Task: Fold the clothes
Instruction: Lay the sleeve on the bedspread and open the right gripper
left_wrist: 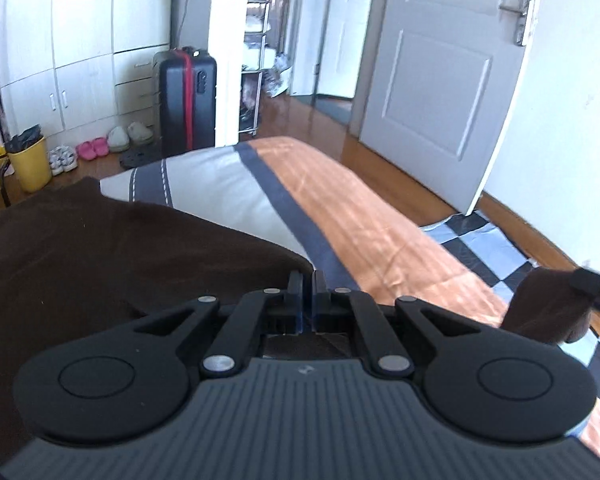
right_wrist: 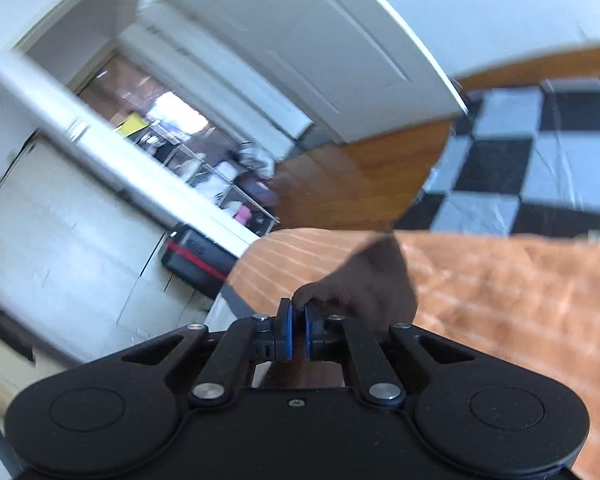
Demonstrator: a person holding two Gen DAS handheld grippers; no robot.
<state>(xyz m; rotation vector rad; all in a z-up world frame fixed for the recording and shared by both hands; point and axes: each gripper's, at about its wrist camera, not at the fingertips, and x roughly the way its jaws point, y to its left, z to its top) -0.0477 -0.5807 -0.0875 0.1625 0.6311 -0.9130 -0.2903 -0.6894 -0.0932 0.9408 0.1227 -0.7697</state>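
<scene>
The left gripper (left_wrist: 307, 280) has its jaws pressed together on the edge of a dark brown garment (left_wrist: 100, 264), which spreads out to the left of it over the bed (left_wrist: 340, 208). The bed's cover shows a white panel, a dark blue stripe and a wide orange band. At the right edge of the left wrist view, another part of the same brown cloth hangs bunched from the tip of the right gripper (left_wrist: 592, 280), lifted clear of the orange band.

In the right wrist view, which is tilted and blurred, the right gripper (right_wrist: 298, 310) is closed on a fold of the garment (right_wrist: 372, 280); the blue pads stand almost together with brown cloth pinched at their tips, and a flap of cloth stands up just beyond them over the orange bedcover.

Past the bed lie a wooden floor (left_wrist: 364, 152), a black-and-white checked mat (left_wrist: 484, 240), an open white door (left_wrist: 440, 72), a black suitcase (left_wrist: 186, 100) with a red strap, white cupboards (left_wrist: 80, 40), a yellow bin (left_wrist: 30, 164) and several pairs of shoes (left_wrist: 96, 148)
</scene>
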